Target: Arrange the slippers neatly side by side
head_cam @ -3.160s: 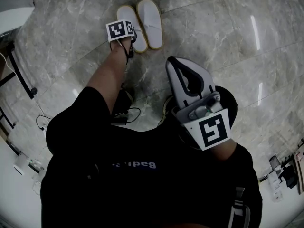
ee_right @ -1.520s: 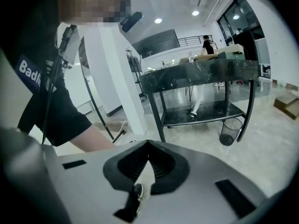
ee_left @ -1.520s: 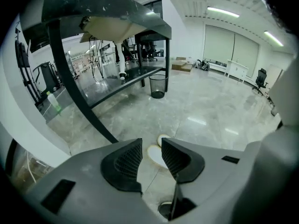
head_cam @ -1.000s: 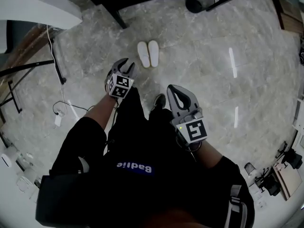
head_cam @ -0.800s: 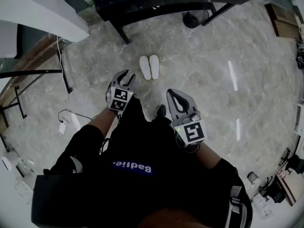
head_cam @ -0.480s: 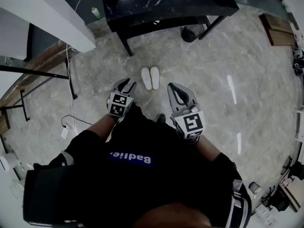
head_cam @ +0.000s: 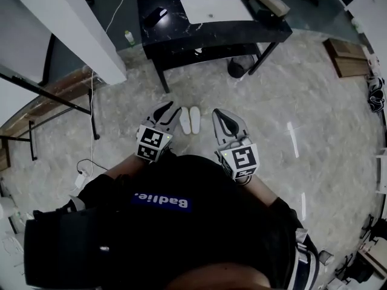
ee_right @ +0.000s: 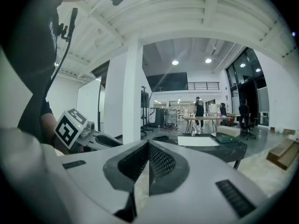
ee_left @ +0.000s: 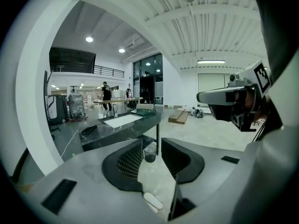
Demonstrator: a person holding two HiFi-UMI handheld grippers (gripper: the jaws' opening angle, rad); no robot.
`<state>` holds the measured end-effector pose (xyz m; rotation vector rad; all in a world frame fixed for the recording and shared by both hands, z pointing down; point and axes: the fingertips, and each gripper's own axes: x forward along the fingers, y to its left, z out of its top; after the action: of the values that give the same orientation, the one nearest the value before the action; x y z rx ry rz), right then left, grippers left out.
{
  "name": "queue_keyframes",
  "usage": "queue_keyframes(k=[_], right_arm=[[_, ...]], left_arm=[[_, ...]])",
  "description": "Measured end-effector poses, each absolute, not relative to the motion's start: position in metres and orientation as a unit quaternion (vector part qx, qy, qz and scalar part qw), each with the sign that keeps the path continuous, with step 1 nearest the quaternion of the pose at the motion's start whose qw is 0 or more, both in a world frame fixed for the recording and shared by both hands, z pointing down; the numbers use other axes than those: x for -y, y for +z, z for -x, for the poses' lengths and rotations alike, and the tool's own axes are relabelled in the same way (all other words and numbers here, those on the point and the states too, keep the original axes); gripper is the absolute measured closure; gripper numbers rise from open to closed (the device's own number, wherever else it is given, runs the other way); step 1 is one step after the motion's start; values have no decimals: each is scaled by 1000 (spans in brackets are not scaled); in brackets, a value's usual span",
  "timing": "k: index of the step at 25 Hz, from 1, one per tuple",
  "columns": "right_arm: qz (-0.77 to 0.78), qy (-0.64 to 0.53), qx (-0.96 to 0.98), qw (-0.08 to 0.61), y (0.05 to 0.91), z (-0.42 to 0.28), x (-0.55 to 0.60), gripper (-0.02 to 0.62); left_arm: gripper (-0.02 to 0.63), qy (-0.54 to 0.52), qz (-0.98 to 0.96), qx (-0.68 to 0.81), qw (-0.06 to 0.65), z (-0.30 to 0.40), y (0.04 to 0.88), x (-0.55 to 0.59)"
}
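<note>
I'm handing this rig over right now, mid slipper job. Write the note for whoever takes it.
Grippers: the left claw is open with nothing between its jaws. The right claw is shut and empty. Neither touches anything.
Things: the slippers lie on the floor in front of the person, short of the table.
Done: the pair sits side by side, close together, toes the same way.
Left: probably nothing. The pair is too small in view to judge fine alignment, so check it before closing out.

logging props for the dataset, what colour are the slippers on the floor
White, both slippers; they show best in the head view.
</note>
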<state>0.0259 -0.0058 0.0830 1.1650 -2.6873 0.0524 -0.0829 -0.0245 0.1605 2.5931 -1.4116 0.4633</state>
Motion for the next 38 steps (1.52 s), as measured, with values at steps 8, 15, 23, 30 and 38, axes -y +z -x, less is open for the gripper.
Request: queue_keyframes(k=[8, 15, 23, 30, 38], right_arm=[[-383, -23, 922, 52, 32, -30, -2, 597], [-360, -21, 932, 28, 33, -39, -33, 597], [-350, 1, 936, 23, 37, -67, -67, 597], [-353, 21, 934, 49, 53, -59, -84, 597], [-379, 16, 925, 35, 51, -51, -85, 597]], left_arm=[[488, 100, -881, 460, 38, 35, 85, 1], [488, 77, -888, 452, 23, -1, 69, -36], [604, 59, -879, 473, -12, -34, 41, -79], [606, 35, -889, 457, 14, -35, 45, -91], [606, 23, -901, 433, 21, -28, 45, -97]])
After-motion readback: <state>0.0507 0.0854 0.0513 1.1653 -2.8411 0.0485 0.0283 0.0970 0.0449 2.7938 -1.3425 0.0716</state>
